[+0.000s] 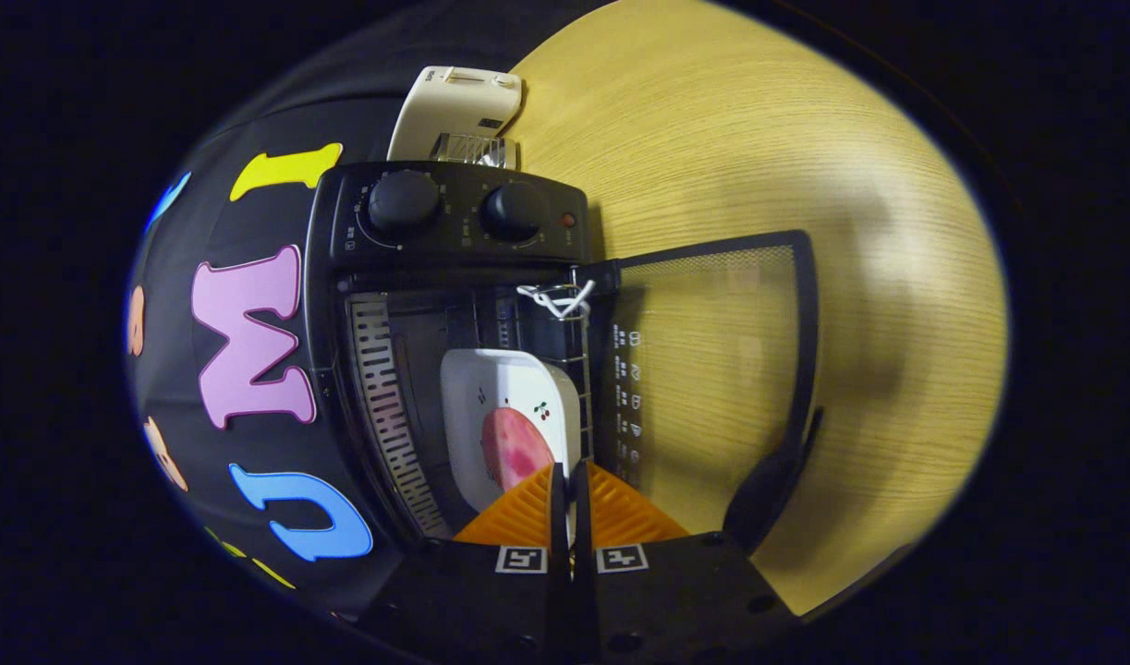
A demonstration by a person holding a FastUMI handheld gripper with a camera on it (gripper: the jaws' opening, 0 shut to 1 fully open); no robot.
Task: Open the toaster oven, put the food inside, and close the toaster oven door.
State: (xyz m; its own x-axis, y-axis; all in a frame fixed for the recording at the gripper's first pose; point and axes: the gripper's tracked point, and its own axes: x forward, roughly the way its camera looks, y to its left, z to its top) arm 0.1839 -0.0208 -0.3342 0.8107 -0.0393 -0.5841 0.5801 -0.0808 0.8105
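Gripper (571, 480) fingers pressed nearly together, pinching the near rim of the white plate (491, 388). Plate with pink food (514, 448) lies just ahead of the fingers, already inside the toaster oven (444, 277) on its rack. Open door (712, 369) hangs off to one side over the wooden desk (759, 139); its handle (772, 476) is nearest the gripper.
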